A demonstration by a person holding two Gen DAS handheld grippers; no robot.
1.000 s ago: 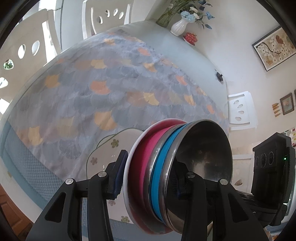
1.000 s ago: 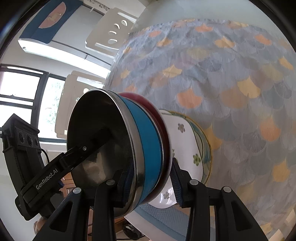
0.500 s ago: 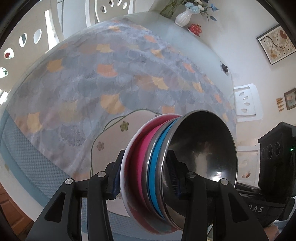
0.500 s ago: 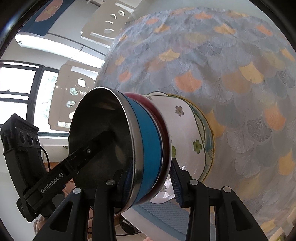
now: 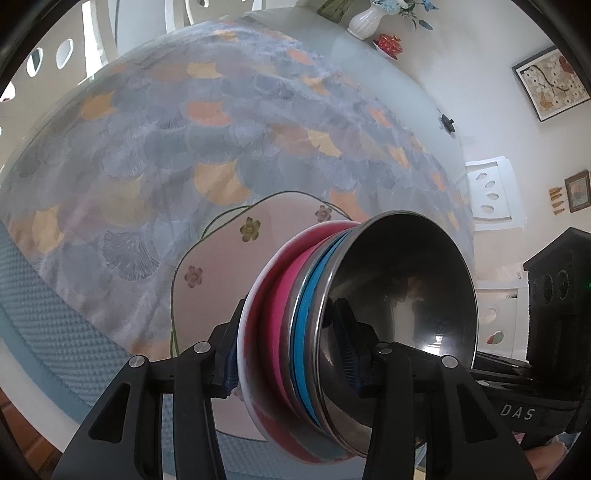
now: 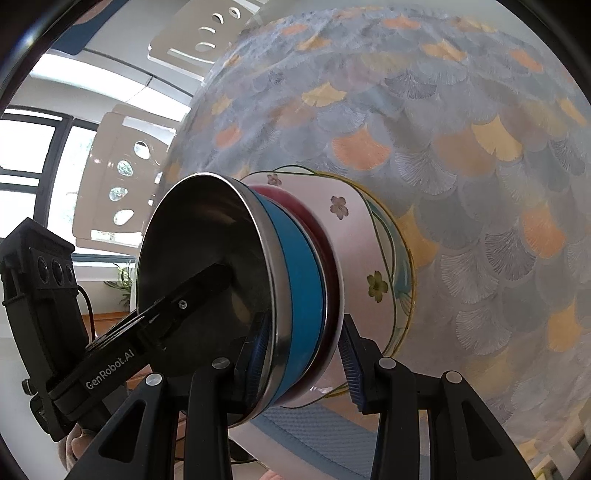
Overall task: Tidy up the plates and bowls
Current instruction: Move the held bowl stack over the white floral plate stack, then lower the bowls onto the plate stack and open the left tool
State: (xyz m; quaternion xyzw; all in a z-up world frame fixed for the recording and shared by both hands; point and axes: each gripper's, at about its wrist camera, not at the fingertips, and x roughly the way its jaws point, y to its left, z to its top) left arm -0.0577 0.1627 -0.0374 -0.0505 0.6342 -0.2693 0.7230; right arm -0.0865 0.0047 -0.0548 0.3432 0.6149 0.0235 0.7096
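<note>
A nested stack of bowls (image 5: pixel 314 350), a steel bowl (image 5: pixel 402 295) inside a blue-banded one inside a red and pink one, is held between both grippers. My left gripper (image 5: pixel 291 354) is shut on one side of the stack's rim. My right gripper (image 6: pixel 303 354) is shut on the opposite side of the stack (image 6: pixel 295 295). The stack hangs close over a white flowered plate (image 5: pixel 221 266) that lies on the table near its front edge, also in the right wrist view (image 6: pixel 365 243). Whether the stack touches the plate is hidden.
The table wears a blue and orange fan-pattern cloth (image 5: pixel 184 147). A white vase with flowers (image 5: pixel 364 22) and a small red dish (image 5: pixel 388 42) stand at the far end. White chairs (image 6: pixel 122 184) surround the table.
Both grippers have carried the bowl stack down and closer over the flowered plate. The grip on the stack has not changed.
</note>
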